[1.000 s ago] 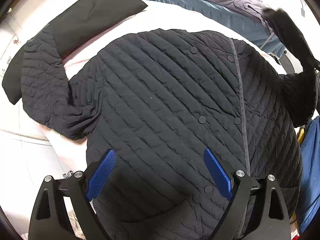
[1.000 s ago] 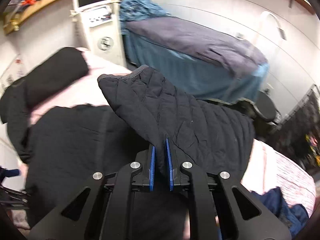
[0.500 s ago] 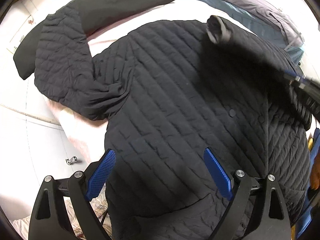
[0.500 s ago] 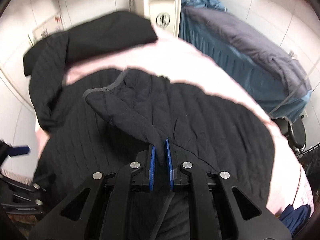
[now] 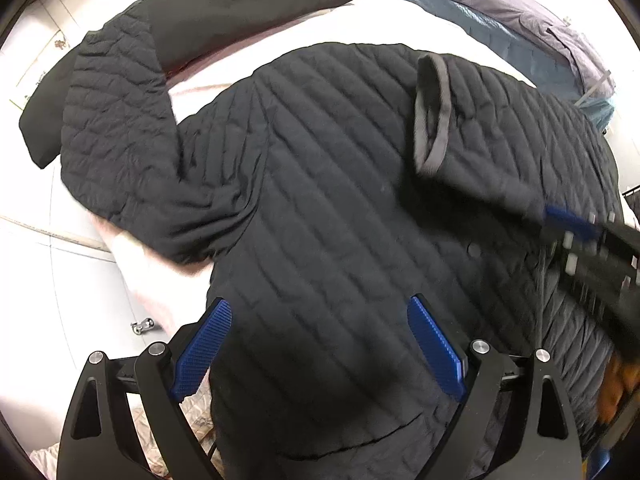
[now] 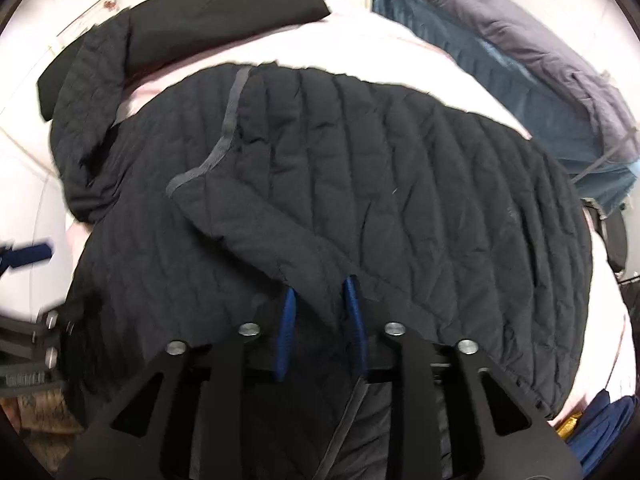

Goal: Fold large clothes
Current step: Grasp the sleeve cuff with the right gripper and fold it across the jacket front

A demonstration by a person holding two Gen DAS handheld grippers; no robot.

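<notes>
A black quilted jacket (image 5: 320, 208) lies spread on a pink-white bed (image 5: 248, 68). Its left sleeve (image 5: 116, 128) is spread out toward the pillow. Its right sleeve (image 5: 480, 136), with a grey cuff (image 5: 436, 120), lies folded across the jacket's body. My left gripper (image 5: 320, 344) is open and empty above the jacket's lower part. My right gripper (image 6: 320, 312) has its jaws slightly apart around the folded sleeve (image 6: 256, 216); it also shows blurred in the left wrist view (image 5: 580, 228). The jacket fills the right wrist view (image 6: 400, 184).
A black pillow (image 5: 240, 4) lies at the head of the bed. A second bed with a dark blue cover (image 6: 520, 52) stands to the right. Blue and yellow cloth (image 6: 592, 424) lies at the bed's right edge. A white cabinet (image 5: 56, 280) is at left.
My right gripper carried the right sleeve across the jacket's body and laid it there; its jaws have parted from fully shut. The left gripper stayed open, shifting slightly over the jacket.
</notes>
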